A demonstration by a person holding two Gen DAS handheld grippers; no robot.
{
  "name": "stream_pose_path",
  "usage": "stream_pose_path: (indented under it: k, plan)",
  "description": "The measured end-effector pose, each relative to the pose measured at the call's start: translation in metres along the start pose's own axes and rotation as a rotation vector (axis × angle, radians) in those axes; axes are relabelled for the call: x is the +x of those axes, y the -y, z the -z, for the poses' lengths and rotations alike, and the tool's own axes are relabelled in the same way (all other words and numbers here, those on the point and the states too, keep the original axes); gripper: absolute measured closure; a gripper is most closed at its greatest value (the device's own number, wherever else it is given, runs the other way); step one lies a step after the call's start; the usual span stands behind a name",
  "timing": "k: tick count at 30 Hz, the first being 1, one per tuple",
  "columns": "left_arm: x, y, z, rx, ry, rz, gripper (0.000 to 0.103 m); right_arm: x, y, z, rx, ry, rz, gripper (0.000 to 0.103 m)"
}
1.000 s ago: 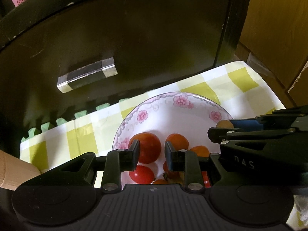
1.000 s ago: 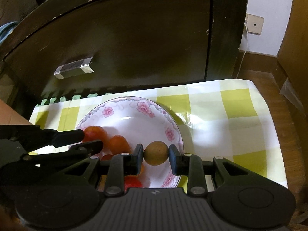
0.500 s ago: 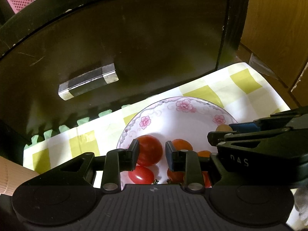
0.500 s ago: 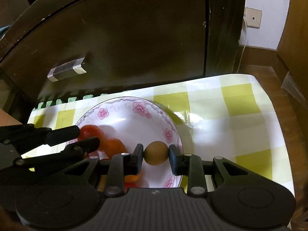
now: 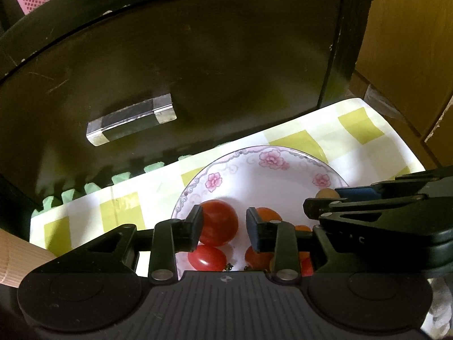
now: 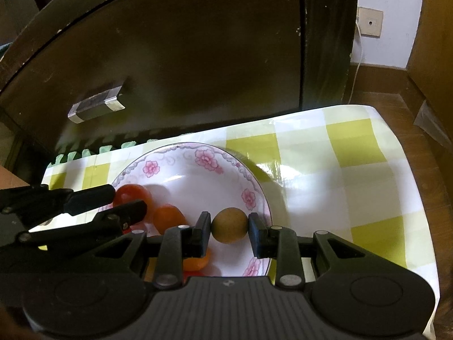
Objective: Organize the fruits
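While right tool [image 6: 230, 231] clamps brown fruit [image 6: 229, 225] over plate [image 6: 195, 170], left tool [image 5: 223, 228] just widening, released, above tomato [image 5: 219, 222].

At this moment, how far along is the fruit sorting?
Done: several tomatoes already lie in the floral plate. In hand: the right gripper clamps a brown round fruit above the plate; the left gripper, jaws just opening, holds nothing. Left: releasing that fruit.
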State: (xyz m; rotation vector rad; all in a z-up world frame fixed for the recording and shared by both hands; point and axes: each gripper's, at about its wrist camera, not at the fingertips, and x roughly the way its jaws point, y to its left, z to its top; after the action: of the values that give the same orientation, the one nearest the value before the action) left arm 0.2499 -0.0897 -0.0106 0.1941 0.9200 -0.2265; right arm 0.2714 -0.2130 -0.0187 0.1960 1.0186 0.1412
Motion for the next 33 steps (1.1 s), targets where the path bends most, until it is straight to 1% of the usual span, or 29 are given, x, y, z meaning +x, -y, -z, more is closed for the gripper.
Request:
stream_pose_path:
  k: [1,5,7,14,20,29,33]
  plan:
    - [0.000,0.000,0.000,-0.004,-0.002,0.000,0.058,-0.001,0.001,0.001,0.000,0.001,0.000,0.075]
    - [-0.003,-0.004,0.002,-0.027,-0.005,0.016,0.055,-0.004,0.002,0.002,0.007,0.003,-0.002,0.073]
    - [-0.005,-0.004,0.003,-0.026,-0.003,0.014,0.053,-0.006,0.003,0.003,0.012,0.005,-0.006,0.072]
    - [-0.013,-0.004,0.005,-0.030,0.009,0.022,0.048,-0.013,0.004,0.006,0.023,0.011,-0.003,0.070]
    - [-0.027,-0.006,0.007,-0.035,0.028,0.024,0.042,-0.024,0.004,0.008,0.040,0.027,-0.002,0.067]
    - [-0.056,-0.014,0.012,-0.045,0.071,0.016,0.028,-0.051,-0.003,0.015,0.047,0.068,-0.001,0.066]
    - [-0.069,-0.014,0.020,-0.038,0.105,-0.016,0.018,-0.065,-0.006,0.023,0.052,0.091,-0.005,0.065]
